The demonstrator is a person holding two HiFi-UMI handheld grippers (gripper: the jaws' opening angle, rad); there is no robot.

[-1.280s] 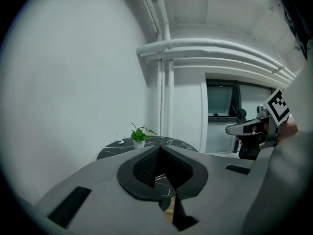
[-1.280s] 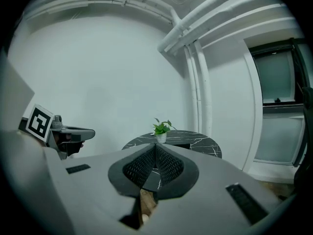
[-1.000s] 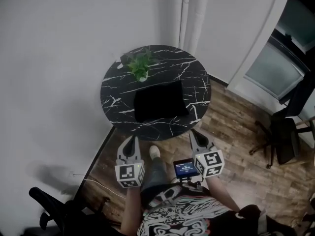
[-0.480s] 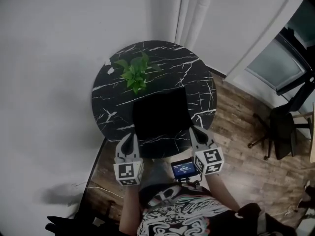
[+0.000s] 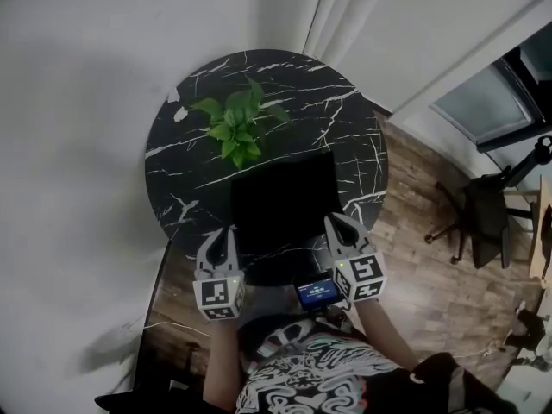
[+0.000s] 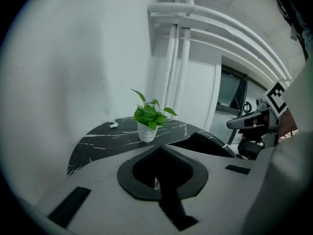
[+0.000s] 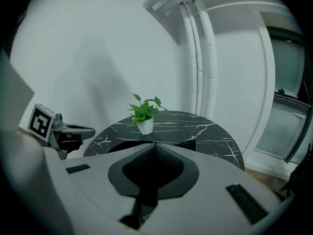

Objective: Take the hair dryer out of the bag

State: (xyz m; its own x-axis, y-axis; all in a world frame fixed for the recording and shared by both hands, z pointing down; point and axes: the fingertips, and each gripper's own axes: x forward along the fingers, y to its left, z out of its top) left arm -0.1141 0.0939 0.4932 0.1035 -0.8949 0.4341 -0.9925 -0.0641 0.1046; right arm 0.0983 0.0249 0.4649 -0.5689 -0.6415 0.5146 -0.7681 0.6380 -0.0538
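Note:
A flat black bag (image 5: 285, 201) lies on the near half of the round black marble table (image 5: 345, 119); the hair dryer is not visible. My left gripper (image 5: 220, 234) hangs shut over the table's near left edge, just left of the bag. Shut too, my right gripper (image 5: 338, 224) points at the bag's near right corner. In the left gripper view the bag (image 6: 203, 143) shows beyond the closed jaws, with the right gripper (image 6: 239, 124) at the right. The right gripper view shows the bag (image 7: 188, 143) just past its jaws and the left gripper (image 7: 93, 130) at the left.
A small green plant in a white pot (image 5: 237, 132) stands on the table behind the bag, close to a white wall. A scrap of white paper (image 5: 175, 95) lies at the table's far left rim. An office chair (image 5: 483, 222) stands on the wooden floor to the right.
Both grippers have moved forward and down, from well short of the table to its near edge beside the bag. The table and bag now fill more of the head view.

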